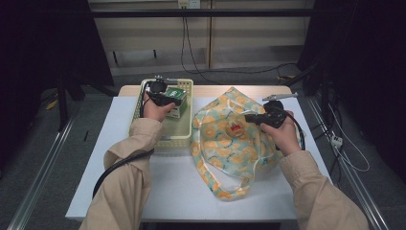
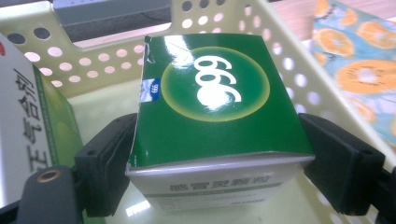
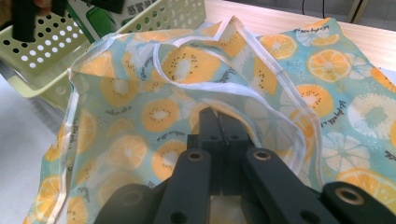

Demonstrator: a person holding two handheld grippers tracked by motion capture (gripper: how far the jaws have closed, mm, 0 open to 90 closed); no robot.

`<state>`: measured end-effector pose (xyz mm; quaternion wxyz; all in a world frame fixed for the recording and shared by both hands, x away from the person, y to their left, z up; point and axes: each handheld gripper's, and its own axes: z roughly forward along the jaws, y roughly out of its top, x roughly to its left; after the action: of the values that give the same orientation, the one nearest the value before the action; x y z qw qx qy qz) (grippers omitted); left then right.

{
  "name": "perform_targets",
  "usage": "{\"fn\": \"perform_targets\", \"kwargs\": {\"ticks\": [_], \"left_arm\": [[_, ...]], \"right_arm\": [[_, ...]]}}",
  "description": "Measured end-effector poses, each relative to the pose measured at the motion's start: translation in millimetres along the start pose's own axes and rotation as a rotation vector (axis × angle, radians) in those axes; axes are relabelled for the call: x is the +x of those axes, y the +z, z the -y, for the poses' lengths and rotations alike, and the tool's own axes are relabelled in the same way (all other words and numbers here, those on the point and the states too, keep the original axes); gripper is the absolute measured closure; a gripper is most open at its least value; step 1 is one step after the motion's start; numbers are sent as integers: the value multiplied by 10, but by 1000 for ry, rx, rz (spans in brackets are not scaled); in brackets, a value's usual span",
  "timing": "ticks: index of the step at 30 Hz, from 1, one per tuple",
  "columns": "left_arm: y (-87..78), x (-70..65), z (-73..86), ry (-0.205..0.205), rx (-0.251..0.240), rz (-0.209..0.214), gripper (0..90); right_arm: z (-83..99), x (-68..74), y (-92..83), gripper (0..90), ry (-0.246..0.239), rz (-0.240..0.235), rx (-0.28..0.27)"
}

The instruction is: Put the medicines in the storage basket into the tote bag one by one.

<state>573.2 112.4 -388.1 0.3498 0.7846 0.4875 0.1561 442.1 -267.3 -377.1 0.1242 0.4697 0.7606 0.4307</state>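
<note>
Green box point(image 2: 212, 112) with white "999" in a yellow-ringed circle, pale yellow perforated basket point(image 1: 176, 139), teal bag point(image 3: 140, 116) printed with orange citrus slices, black tongs point(image 3: 219, 140).

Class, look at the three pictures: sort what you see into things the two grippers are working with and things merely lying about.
In use:
- green and white cardboard medicine box, clamped by the left gripper
- fruit-print fabric bag, its rim pinched by the shut right gripper
- pale yellow perforated plastic basket

Lying about:
- second white and green box in the basket
- cables on the floor

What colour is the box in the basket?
Green on top, white sides: the box, clearest in the left gripper view.
</note>
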Motion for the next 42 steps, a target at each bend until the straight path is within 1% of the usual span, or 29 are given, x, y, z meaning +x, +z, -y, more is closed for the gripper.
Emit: {"fn": "perform_targets", "kwargs": {"ticks": [2,4,6,8,11,12,13,18,19,20,21,23,25,28,29,30,32,35,36,38,39,40,42], "left_arm": [[-84,-4,-2,10,-2,3,161],[-162,-18,-14,9,-11,19,162],[-256,-31,-39,32,-8,21,162],[-351,-51,-68,33,-27,36,162],[-483,-86,-119,59,-41,61,163],[-516,-105,-131,56,-53,71,163],[-553,-111,-143,72,-48,78,163],[-713,-170,-195,102,-56,114,164],[-743,-181,-201,116,-52,116,164],[-766,-194,-203,125,-53,118,164],[-788,-208,-201,129,-56,130,164],[-826,-241,-188,122,-69,159,164],[-874,-264,-182,150,-69,163,164],[-945,-301,-171,151,-84,188,165],[-973,-313,-170,158,-83,193,165],[-1002,-323,-170,180,-85,197,165],[-1056,-363,-166,195,-93,213,165],[-1115,-433,-147,208,-94,252,165],[-1131,-454,-141,223,-90,259,165],[-1151,-510,-122,237,-91,286,165],[-1160,-542,-113,241,-91,296,165],[-1165,-589,-101,237,-92,309,165],[-1185,-681,-86,260,-93,324,165]], "right_arm": [[11,10,-5,900,3,2,3],[18,6,-10,900,3,7,2],[20,-6,-20,900,10,16,1],[19,-11,-28,900,15,22,-2],[12,-1,-23,900,12,26,-1],[10,3,-21,900,13,25,-2],[7,8,-19,900,11,25,-5],[-7,34,-19,900,11,25,-6],[-13,40,-25,900,11,25,-6],[-18,45,-30,900,13,25,-7],[-22,47,-32,900,8,25,-9],[-28,51,-40,900,8,26,-11],[-29,53,-42,900,9,28,-11],[-26,61,-39,900,6,34,-4],[-27,65,-40,900,5,36,-3],[-30,67,-41,900,6,37,-4],[-38,71,-44,900,12,41,-9],[-45,69,-32,900,11,41,-12],[-45,70,-26,900,10,43,-10],[-48,71,-18,900,9,44,-6],[-50,72,-17,900,10,45,-6],[-54,73,-18,900,11,45,-8],[-66,81,-24,900,13,46,-9]]}}
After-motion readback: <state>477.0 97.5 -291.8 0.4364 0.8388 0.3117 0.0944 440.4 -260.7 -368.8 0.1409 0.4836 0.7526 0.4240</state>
